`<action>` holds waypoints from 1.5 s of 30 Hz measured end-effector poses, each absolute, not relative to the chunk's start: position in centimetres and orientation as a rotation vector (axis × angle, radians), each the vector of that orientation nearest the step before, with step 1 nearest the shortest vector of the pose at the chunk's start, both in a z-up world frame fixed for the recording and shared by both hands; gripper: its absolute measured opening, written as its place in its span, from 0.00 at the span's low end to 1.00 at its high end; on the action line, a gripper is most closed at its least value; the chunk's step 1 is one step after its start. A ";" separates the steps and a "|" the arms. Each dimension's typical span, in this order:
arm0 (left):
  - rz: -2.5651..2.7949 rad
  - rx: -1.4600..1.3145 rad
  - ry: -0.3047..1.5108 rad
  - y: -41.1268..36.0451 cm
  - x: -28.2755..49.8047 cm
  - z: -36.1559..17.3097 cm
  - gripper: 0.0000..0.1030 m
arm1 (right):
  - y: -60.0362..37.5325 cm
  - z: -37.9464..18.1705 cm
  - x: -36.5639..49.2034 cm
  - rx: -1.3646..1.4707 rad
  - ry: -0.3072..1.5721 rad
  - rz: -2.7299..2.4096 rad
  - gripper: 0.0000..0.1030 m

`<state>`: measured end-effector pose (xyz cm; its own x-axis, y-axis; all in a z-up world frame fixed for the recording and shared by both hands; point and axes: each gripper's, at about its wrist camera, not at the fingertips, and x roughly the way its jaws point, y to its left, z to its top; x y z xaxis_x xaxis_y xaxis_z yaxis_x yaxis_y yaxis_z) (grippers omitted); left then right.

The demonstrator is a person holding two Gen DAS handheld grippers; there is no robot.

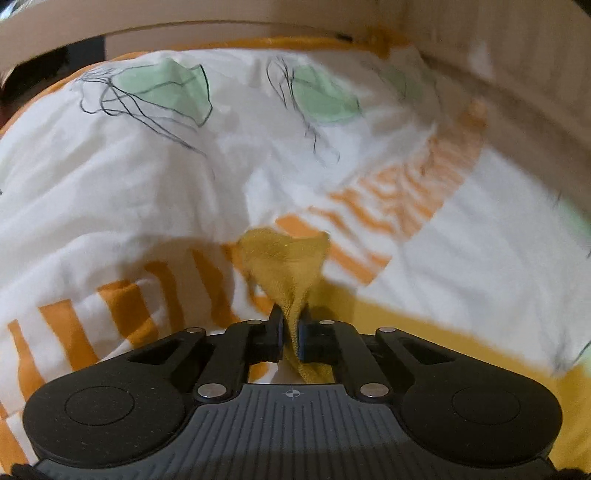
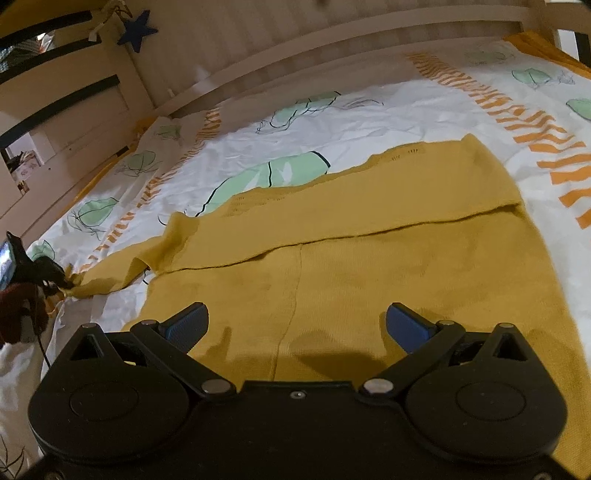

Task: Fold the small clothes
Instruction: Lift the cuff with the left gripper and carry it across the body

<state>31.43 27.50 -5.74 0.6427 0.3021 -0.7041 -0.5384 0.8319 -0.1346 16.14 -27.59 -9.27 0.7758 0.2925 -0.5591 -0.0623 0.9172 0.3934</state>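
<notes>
A mustard-yellow knit garment point(image 2: 369, 236) lies flat on the bed, with a fold edge running across its middle and one sleeve stretched out to the left. My right gripper point(image 2: 295, 325) is open, just above the garment's near part, holding nothing. My left gripper point(image 1: 291, 328) is shut on the end of that yellow sleeve point(image 1: 286, 254), which bunches up between the fingers above the bed. In the right wrist view the left gripper point(image 2: 61, 282) shows at the far left, at the sleeve's tip.
The bed cover point(image 2: 369, 107) is white with green leaf prints and orange striped bands. A pale wooden bed rail point(image 2: 332, 40) runs along the far side. A blue star point(image 2: 137, 31) hangs at the back left.
</notes>
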 end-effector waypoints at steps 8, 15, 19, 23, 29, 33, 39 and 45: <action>0.258 -0.272 0.575 21.6 30.3 3.9 0.05 | -29.3 -7.1 16.2 0.379 0.631 0.206 0.99; 0.029 -0.236 0.456 12.7 29.3 12.6 0.05 | -31.4 -6.4 15.4 0.378 0.609 0.172 0.99; -0.082 -0.218 0.424 6.4 29.4 15.1 0.05 | -33.2 -7.2 14.9 0.440 0.589 0.135 0.99; -0.159 -0.197 0.417 0.4 29.7 15.5 0.05 | -34.5 -7.4 14.8 0.420 0.577 0.106 0.99; -0.253 -0.178 0.483 -7.5 30.7 11.9 0.05 | -37.3 -6.7 14.3 0.472 0.540 0.065 0.99; -0.303 -0.181 0.540 -11.2 31.6 8.4 0.05 | -38.6 -6.2 14.0 0.486 0.514 0.026 0.99; -0.395 -0.158 0.628 -16.7 32.0 4.1 0.10 | -39.8 -6.4 14.2 0.514 0.509 0.008 0.99; -0.520 -0.087 0.623 -19.4 30.0 3.6 0.32 | -40.7 -7.2 14.3 0.537 0.524 -0.014 0.99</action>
